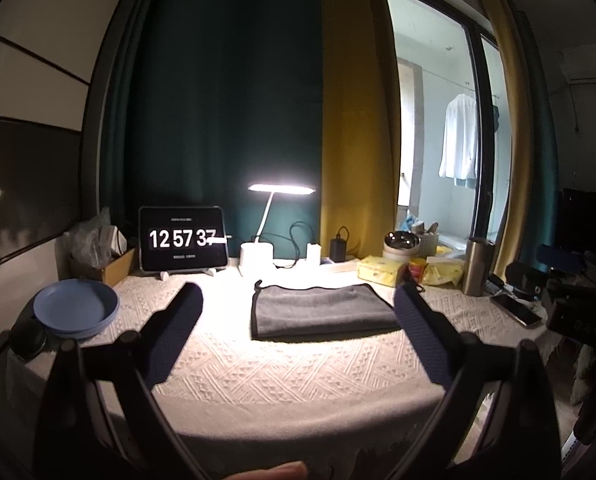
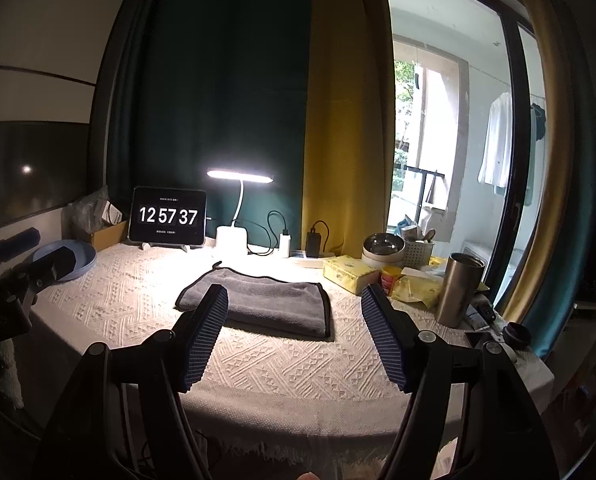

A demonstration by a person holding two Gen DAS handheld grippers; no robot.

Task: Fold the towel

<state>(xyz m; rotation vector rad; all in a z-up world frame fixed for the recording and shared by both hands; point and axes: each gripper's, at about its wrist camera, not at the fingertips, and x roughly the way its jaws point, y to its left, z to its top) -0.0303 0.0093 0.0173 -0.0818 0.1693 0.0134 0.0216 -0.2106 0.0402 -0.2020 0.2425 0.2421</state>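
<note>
Towel (image 1: 322,310), grey, dark-edged, already doubled into a flat rectangle, mid-surface under the lamp, hanging loop at the far left corner. Judged from the thick near edge: at least one fold done, perhaps one more wanted.

Surface (image 1: 298,376): draped in a cream woven cloth, lit brightest around the towel, probably so both cameras catch the work. Middle kept for folding; everything else pushed to the rim.

Curtains behind, dark green and mustard; balcony glass to the right with a white shirt on a line.

Tablet clock (image 2: 167,216) propped upright at the back, reading 12 57 37, facing the cameras, likely as a time mark. Desk lamp (image 2: 239,176) just beside it, head bent over the middle. Chargers and cables along the back edge, near a power strip.

Blue plate (image 1: 75,308) at the left edge, well apart from the towel. Right side crowded: yellow tissue pack (image 2: 350,274), metal bowl on a basket, steel tumbler (image 2: 460,288), phone near the corner.

Left hand-held gripper (image 1: 298,300): spread wide, empty, hovering above the near part of the surface, towel framed between its fingers yet untouched. Right hand-held gripper (image 2: 295,300): likewise wide and empty, aimed at the towel's near right portion, left finger overlapping it in view only. Both level and short of the cloth, presumably poised to pinch two corners together.

Fingertip of the holder just visible at the bottom of each view.
</note>
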